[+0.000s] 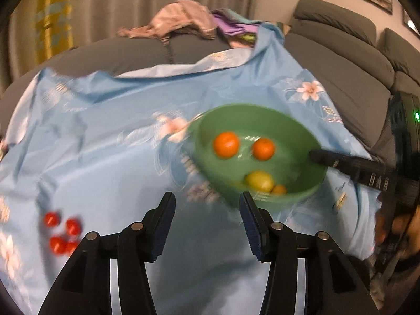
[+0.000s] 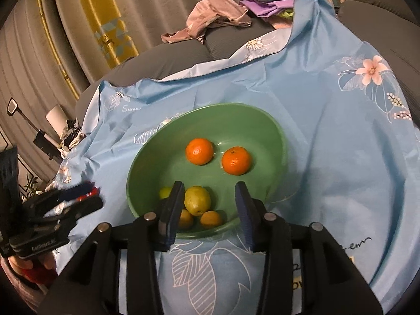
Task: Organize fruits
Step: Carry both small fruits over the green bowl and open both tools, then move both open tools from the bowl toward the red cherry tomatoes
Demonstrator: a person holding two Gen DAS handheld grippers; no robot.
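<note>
In the left wrist view, four small red fruits (image 1: 61, 233) are lying in a loose cluster on the blue flowered cloth (image 1: 110, 136), at about eight o'clock from the left tongs (image 1: 207, 210). These tongs are standing open over bare cloth, with nothing between their pads. At one o'clock from them the green bowl (image 1: 210, 120) is sitting on the cloth, blurred, holding two oranges (image 1: 226, 144), a yellow-green fruit (image 1: 259, 181) and a small orange fruit beside it. The right tongs' black finger (image 1: 341, 162) is reaching in over the bowl's rim from three o'clock.

In the right wrist view, the left tongs (image 2: 86, 197) are showing at nine o'clock, just beside the red fruits (image 2: 89, 194), with a hand (image 2: 26, 265) under them. The bowl (image 2: 147, 157) is sitting in the middle, its two oranges (image 2: 199, 151) lying apart toward twelve o'clock. The right tongs (image 2: 208, 210) are hanging open over the near rim; the yellow-green fruit (image 2: 197, 200) and two small orange fruits (image 2: 211, 219) are lying between the pads, which are not pressing on them. A grey sofa (image 2: 162, 60) with crumpled clothes (image 2: 215, 18) is filling the background.
</note>
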